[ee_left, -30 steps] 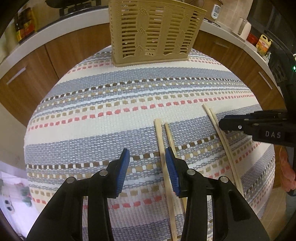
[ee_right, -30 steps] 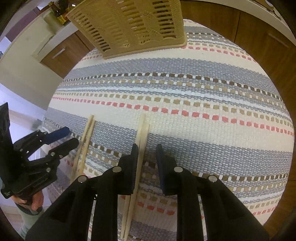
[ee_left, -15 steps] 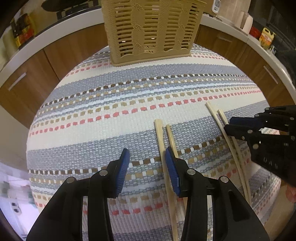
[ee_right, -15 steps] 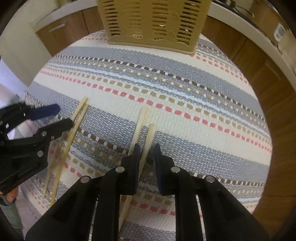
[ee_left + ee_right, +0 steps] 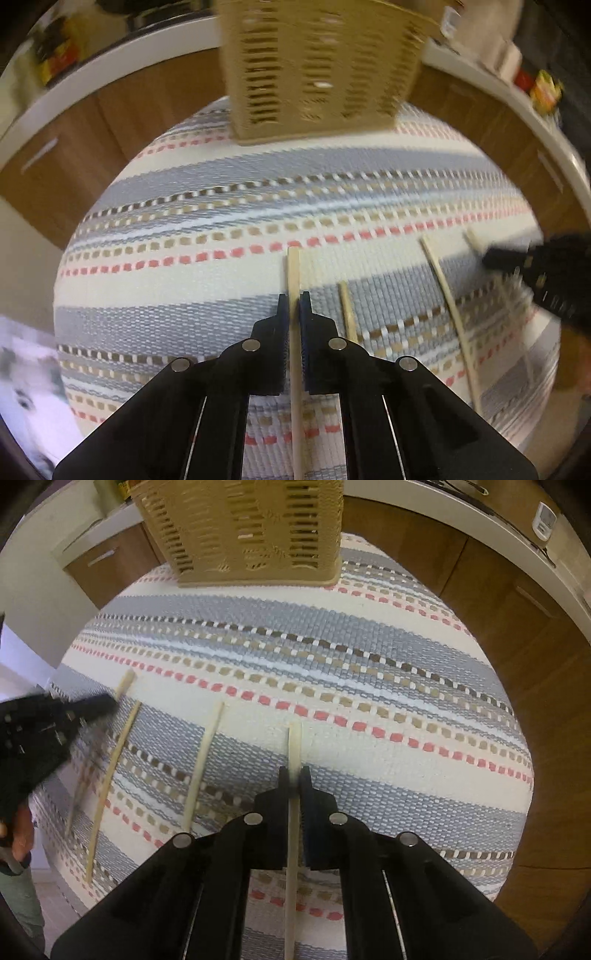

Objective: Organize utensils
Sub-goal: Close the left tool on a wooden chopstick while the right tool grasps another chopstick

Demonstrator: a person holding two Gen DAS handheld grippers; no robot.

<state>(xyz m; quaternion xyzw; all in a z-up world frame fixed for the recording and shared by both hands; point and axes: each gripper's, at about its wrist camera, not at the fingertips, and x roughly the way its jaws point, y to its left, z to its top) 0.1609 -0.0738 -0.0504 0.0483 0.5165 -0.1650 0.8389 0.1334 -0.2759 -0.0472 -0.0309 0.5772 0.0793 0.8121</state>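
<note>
- Four chopsticks show, none yet in the basket at the far edge of the striped mat; the sorting looks barely begun
- Left gripper: jaws closed on a chopstick, pinched along its length and pointing toward the basket; whether it is lifted off the mat, I cannot tell
- Right gripper: jaws closed on another stick, likewise aimed at the basket
- Two loose sticks lie on the mat between the grippers; those remain to be collected
- The right view is sharp and shows the basket's slotted front; the left view is blurred, though it alone shows bottles on the worktop at the right
</note>
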